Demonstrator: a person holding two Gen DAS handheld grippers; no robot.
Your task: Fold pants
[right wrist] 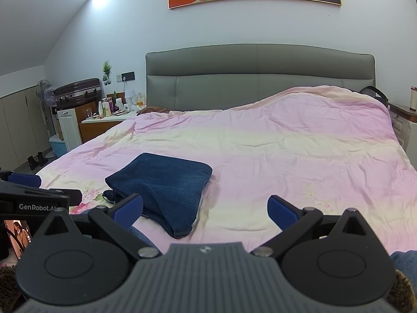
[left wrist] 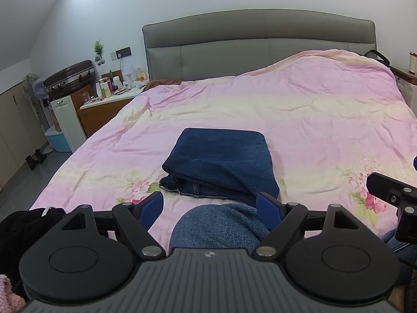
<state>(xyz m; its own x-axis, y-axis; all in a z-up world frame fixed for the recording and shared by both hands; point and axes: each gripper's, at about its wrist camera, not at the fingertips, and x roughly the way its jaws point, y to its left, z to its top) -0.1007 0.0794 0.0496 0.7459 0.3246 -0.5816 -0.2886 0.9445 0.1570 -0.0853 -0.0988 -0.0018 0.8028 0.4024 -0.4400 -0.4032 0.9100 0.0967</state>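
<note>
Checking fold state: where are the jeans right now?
The folded jeans lie on the pink duvet near the bed's foot, ahead of the open left gripper, left of the right gripper.

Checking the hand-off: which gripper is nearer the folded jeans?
Left. The left gripper sits open just short of the folded jeans; the right gripper, also open, is off to their right.

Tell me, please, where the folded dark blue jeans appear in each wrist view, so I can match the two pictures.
Left wrist view: the folded jeans lie at centre, just beyond the open left gripper.
Right wrist view: the folded jeans lie left of centre, by the open right gripper.
Shared landmark: the grey headboard.
</note>
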